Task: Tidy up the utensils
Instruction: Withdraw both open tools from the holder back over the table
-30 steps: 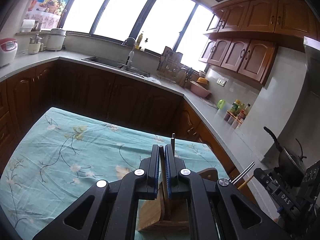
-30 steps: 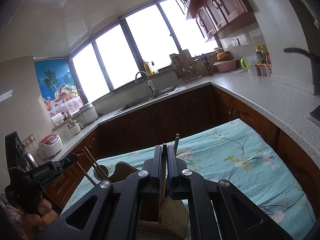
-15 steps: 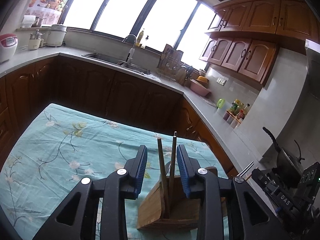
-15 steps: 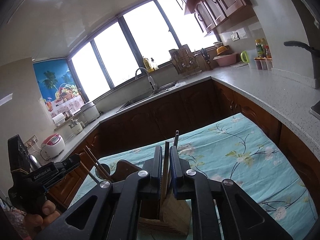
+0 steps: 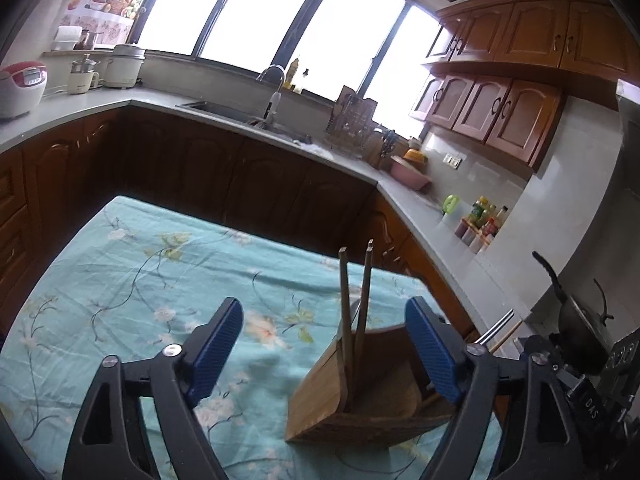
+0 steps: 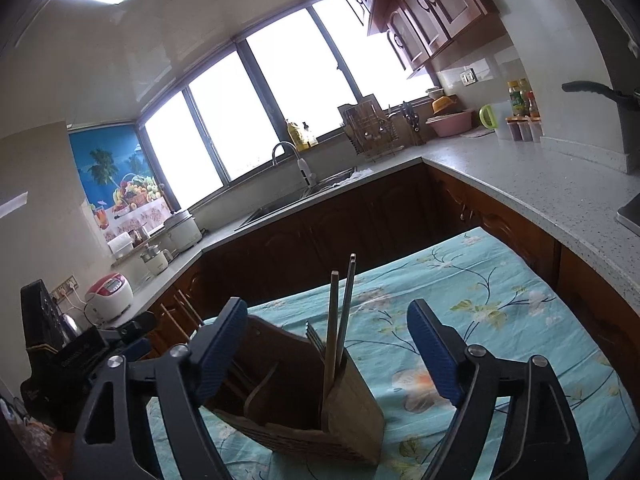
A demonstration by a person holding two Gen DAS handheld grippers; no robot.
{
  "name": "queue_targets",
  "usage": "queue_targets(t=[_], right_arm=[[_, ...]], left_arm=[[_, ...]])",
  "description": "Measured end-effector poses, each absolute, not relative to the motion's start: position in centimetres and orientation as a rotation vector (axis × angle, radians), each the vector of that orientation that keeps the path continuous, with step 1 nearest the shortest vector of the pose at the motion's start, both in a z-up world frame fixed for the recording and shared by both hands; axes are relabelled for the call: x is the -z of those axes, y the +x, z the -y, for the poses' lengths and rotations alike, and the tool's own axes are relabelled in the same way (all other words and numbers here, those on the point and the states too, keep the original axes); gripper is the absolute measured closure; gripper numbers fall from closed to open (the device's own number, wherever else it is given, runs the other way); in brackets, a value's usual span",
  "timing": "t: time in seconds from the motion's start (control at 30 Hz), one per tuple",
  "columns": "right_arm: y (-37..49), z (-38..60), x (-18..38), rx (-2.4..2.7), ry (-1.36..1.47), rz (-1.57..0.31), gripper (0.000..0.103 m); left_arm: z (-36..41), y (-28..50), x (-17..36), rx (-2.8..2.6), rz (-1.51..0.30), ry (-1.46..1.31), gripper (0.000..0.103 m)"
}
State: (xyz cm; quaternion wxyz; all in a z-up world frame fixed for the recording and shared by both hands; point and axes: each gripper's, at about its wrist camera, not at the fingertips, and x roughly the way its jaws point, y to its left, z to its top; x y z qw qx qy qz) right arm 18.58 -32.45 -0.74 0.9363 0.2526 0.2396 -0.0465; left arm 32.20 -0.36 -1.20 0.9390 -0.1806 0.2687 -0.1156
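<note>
The left gripper (image 5: pixel 324 350) was open, its blue-padded fingers (image 5: pixel 216 346) spread wide and holding nothing. The right gripper (image 6: pixel 326 354) was likewise open, fingers (image 6: pixel 430 354) wide and empty. Between and just beyond both pairs of fingers stood the wooden utensil holder (image 5: pixel 360 396), resting on the counter, which was covered by a teal floral cloth (image 5: pixel 132 280). Two chopsticks (image 5: pixel 356 304) stood in one compartment of the holder, leaning slightly apart at the top and touching neither gripper. In the right wrist view, fork tines (image 6: pixel 314 338) showed just behind the chopsticks, and a curved utensil handle (image 6: pixel 260 390) lay in a nearer compartment; its type could not be determined. Judged from this arrangement, the chopstick placement appeared complete. No loose utensils were visible on the cloth, so the remaining work could not be established; the counter surface beneath and behind the grippers was hidden. Beyond the counter ran dark wooden base cabinets (image 5: pixel 248 176) under a grey L-shaped worktop (image 6: pixel 520 172). Further back were a sink with faucet (image 5: pixel 274 92), a dish rack (image 6: pixel 370 130), a pink basin (image 6: pixel 450 122), and a rice cooker (image 5: pixel 20 88) at far left. Large bright windows (image 5: pixel 260 12) closed the far wall.
</note>
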Motion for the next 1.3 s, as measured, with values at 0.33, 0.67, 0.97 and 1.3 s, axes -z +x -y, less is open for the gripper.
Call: queue_targets(t=[0.33,0.67,0.97,1.3], right_arm=[[16.5,31.7,0.6,0.083,0.53,-0.503,0.015],[13.3,30.7,0.0,0.079,0.545,-0.505,0.012],[9.6,28.7,-0.7,0.057,0.533,-0.503,0.011],[5.4,26.2,-1.8,0.063,0.452,-0.489,0.007]], left_arm=[[-0.3,29.0,0.6,0.231,-0.578,-0.359,0.014],[-0.4,23.5,-1.0,0.216,-0.582,-0.327,0.012],[-0.6,16.8,-2.0,0.213,-0.573,-0.273,0.011],[-1.1,10.8,-2.1,0.182,-0.581,-0.222,0.01]])
